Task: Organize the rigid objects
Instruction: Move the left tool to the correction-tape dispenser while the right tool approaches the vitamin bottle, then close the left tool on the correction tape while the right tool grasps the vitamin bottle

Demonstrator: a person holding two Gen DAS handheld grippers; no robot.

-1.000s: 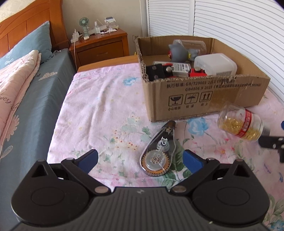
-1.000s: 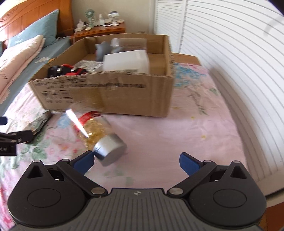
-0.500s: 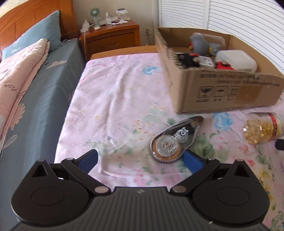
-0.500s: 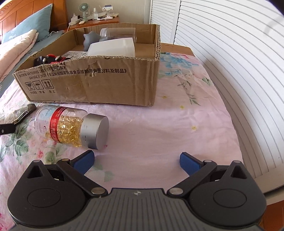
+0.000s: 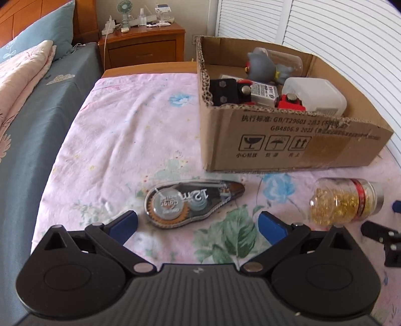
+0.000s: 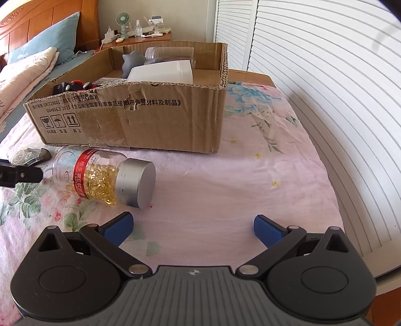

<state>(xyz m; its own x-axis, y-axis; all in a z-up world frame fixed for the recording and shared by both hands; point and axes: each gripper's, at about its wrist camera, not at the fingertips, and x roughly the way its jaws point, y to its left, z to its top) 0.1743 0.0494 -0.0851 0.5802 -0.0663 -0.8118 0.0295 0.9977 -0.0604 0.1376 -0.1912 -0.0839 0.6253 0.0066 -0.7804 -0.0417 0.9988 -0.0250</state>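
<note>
Bedroom, daylight. White louvred doors on right. Wooden nightstand against beige wall. Wooden headboard; bed under pink floral sheet.

Ahead of the right claw, the cardboard box wall hid the lower parts of the white container and grey toy. To its far left, the picture's edge cut off the correction tape dispenser and the left claw's finger. The small items on the nightstand, far beyond the left claw, were too small to identify.
</note>
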